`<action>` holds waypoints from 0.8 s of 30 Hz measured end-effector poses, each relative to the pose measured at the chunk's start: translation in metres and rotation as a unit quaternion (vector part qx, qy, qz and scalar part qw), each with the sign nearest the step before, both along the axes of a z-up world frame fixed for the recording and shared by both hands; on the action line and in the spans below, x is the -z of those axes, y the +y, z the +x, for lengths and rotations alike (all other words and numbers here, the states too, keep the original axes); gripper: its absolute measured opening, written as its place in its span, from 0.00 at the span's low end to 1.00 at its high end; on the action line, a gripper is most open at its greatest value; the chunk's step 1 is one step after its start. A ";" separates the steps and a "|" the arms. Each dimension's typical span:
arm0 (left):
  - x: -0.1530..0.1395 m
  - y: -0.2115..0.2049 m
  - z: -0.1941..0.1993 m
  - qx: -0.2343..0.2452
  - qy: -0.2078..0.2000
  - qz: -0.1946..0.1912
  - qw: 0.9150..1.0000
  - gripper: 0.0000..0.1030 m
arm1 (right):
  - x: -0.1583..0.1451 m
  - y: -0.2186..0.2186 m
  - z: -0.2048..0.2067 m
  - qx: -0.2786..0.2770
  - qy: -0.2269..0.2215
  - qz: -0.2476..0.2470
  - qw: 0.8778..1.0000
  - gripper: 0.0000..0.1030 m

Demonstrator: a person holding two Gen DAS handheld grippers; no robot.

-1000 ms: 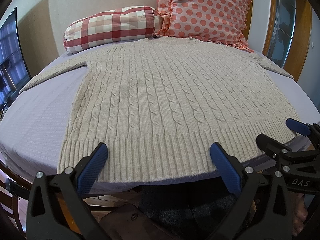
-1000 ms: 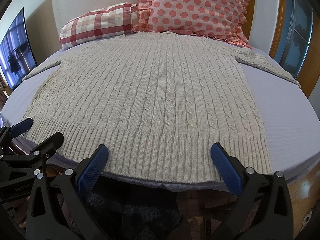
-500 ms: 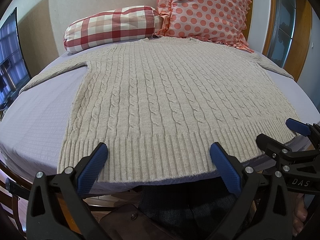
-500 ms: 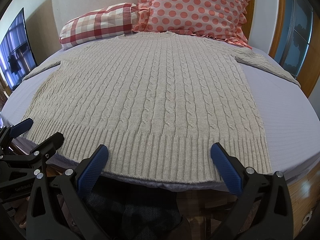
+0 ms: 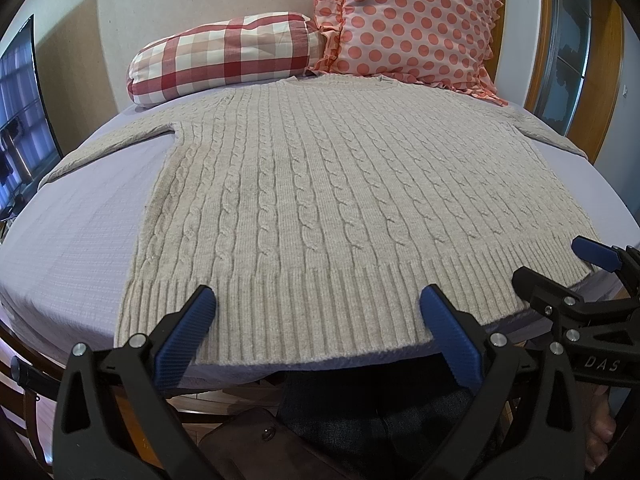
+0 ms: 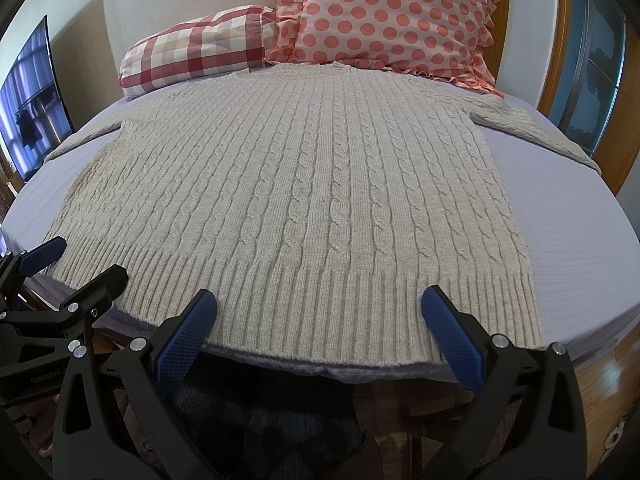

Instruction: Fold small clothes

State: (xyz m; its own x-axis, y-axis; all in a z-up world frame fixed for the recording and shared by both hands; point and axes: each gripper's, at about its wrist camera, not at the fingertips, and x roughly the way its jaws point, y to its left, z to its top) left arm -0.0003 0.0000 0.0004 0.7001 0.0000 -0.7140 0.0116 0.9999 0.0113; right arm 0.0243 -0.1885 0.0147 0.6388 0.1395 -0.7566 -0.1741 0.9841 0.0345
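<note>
A beige cable-knit sweater [image 5: 340, 200] lies flat and spread out on the lilac-covered surface [image 5: 72, 248], ribbed hem toward me, sleeves stretched out to both sides. It also shows in the right wrist view [image 6: 312, 200]. My left gripper [image 5: 320, 300] is open and empty, its blue pads hovering over the hem left of centre. My right gripper [image 6: 320, 300] is open and empty over the hem right of centre. Each gripper shows at the edge of the other's view: the right one [image 5: 560, 276], the left one [image 6: 80, 264].
A red-checked pillow [image 5: 224, 60] and a pink polka-dot pillow [image 5: 412, 24] rest at the far side by the wall. A dark screen [image 5: 20, 112] stands at the left, a wooden door frame [image 5: 608, 80] at the right. The surface's near edge drops off right under the grippers.
</note>
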 end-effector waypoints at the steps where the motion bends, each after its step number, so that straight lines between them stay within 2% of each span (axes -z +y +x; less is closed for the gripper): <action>1: 0.000 0.000 0.000 0.000 0.000 0.000 1.000 0.98 | 0.000 0.000 0.000 0.000 0.000 0.000 1.000 0.99; 6: 0.000 0.000 -0.001 0.002 -0.004 0.002 1.000 0.98 | 0.001 -0.002 0.002 -0.011 -0.012 0.006 1.000 0.99; 9: -0.004 0.000 0.000 0.007 -0.004 0.013 1.000 0.98 | 0.002 -0.011 0.004 -0.052 -0.037 0.022 0.998 0.99; 10: -0.007 -0.003 -0.001 0.011 -0.001 0.016 1.000 0.98 | -0.002 -0.012 0.008 -0.053 -0.029 0.026 0.998 0.99; 12: -0.015 0.000 0.000 0.017 -0.012 0.016 1.000 0.98 | -0.014 -0.036 0.017 -0.038 -0.031 0.053 0.997 0.99; 15: -0.034 0.015 0.009 0.010 -0.035 0.005 0.999 0.98 | -0.046 -0.104 0.054 0.029 -0.053 0.108 0.992 0.99; 18: -0.051 0.038 0.024 -0.008 -0.051 -0.012 0.999 0.98 | -0.066 -0.192 0.100 0.121 -0.051 0.180 0.975 0.99; 20: -0.058 0.057 0.038 -0.023 -0.054 -0.024 0.998 0.98 | -0.068 -0.253 0.136 0.187 -0.040 0.220 0.956 0.96; 22: -0.061 0.080 0.053 -0.041 -0.050 -0.049 0.997 0.98 | -0.064 -0.313 0.166 0.262 -0.038 0.243 0.933 0.74; 23: -0.061 0.090 0.060 -0.051 -0.046 -0.065 0.996 0.98 | -0.061 -0.330 0.174 0.289 -0.036 0.245 0.925 0.72; 24: -0.061 0.102 0.066 -0.062 -0.042 -0.085 0.994 0.98 | -0.056 -0.357 0.188 0.323 -0.034 0.252 0.911 0.67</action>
